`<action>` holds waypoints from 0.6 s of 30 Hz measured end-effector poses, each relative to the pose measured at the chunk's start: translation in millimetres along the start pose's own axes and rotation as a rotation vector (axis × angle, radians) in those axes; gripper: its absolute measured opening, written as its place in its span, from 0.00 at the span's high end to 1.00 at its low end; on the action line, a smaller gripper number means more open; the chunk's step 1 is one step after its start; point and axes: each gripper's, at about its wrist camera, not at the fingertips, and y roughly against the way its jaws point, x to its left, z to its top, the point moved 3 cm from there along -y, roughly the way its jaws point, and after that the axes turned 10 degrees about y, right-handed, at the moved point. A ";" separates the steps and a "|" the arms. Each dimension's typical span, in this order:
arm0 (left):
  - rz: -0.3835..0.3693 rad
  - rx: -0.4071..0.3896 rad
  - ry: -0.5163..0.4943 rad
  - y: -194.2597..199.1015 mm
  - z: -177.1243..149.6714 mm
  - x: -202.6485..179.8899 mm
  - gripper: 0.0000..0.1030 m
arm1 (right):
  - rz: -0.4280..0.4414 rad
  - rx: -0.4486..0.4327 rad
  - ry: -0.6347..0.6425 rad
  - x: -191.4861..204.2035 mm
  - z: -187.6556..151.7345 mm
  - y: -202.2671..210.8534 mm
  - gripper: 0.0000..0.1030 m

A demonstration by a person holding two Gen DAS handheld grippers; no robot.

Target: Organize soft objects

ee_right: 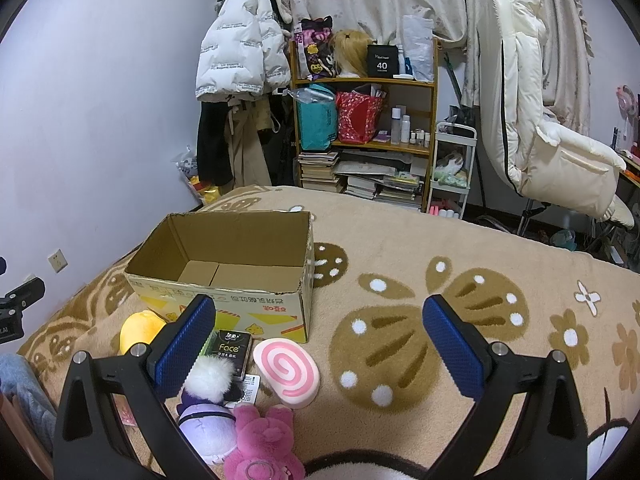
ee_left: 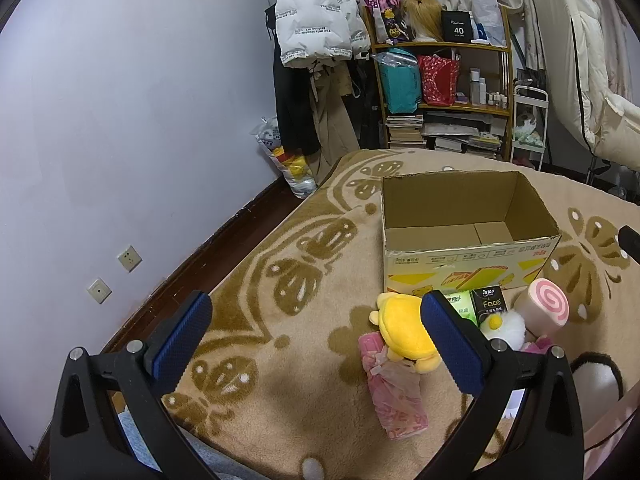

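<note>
An open, empty cardboard box (ee_left: pixel 468 240) (ee_right: pixel 224 280) stands on the blanketed bed. In front of it lie a yellow plush (ee_left: pixel 404 328) (ee_right: pixel 140 328), a pink tissue pack (ee_left: pixel 394 396), a black "Face" tissue pack (ee_left: pixel 488 302) (ee_right: pixel 232 346), a green pack (ee_left: pixel 460 304), a pink swirl roll cushion (ee_left: pixel 546 308) (ee_right: pixel 286 372), a white fluffy plush (ee_left: pixel 506 330) (ee_right: pixel 212 376) and a pink plush (ee_right: pixel 264 444). My left gripper (ee_left: pixel 316 344) is open above the blanket, left of the pile. My right gripper (ee_right: pixel 320 348) is open above the blanket, right of the toys.
A wall (ee_left: pixel 120 120) runs along the bed's left side. Beyond the bed stand a shelf (ee_right: pixel 360 128) with bags and books, hanging coats (ee_right: pixel 240 60), a small white cart (ee_right: pixel 452 168) and a white padded chair (ee_right: pixel 540 132).
</note>
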 end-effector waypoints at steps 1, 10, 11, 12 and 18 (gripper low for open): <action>0.002 0.000 -0.001 0.2 0.0 -0.2 0.00 | 0.001 0.000 -0.001 0.0 0.0 -0.3 0.00; 0.005 0.005 -0.008 -0.7 -0.9 -1.4 0.00 | 0.006 0.001 0.009 2.9 0.9 -0.8 0.00; 0.005 0.005 -0.008 -0.8 -1.2 -1.3 0.00 | 0.008 0.000 0.009 3.1 1.1 -0.5 0.00; 0.005 0.005 -0.007 -0.8 -0.8 -1.4 0.00 | 0.009 0.000 0.011 2.8 1.2 -0.8 0.00; 0.005 0.008 -0.009 -0.9 -1.4 -2.1 0.00 | 0.005 0.000 0.011 2.6 1.0 -0.9 0.00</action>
